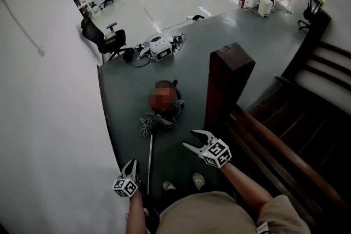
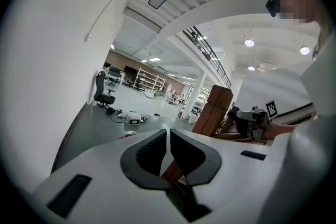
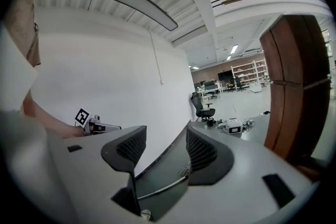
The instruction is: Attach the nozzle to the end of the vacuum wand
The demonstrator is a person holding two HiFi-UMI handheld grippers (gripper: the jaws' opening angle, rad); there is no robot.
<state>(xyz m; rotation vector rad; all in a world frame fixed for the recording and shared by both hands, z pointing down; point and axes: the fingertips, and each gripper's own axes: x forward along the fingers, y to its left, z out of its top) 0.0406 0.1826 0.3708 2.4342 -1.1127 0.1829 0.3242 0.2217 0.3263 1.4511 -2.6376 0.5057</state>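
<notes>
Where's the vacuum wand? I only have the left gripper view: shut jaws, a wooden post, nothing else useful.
Observer: In the head view the wand lies straight on the floor, its near end between the left gripper and the person's shoes.
Operator: Right gripper holding anything?
Observer: No. The right gripper has its jaws apart and empty; the wand only shows on the floor beyond them.
Operator: And the wand's far end?
Observer: It runs up to the vacuum body in front of the post; I can't tell whether it is joined there.
</notes>
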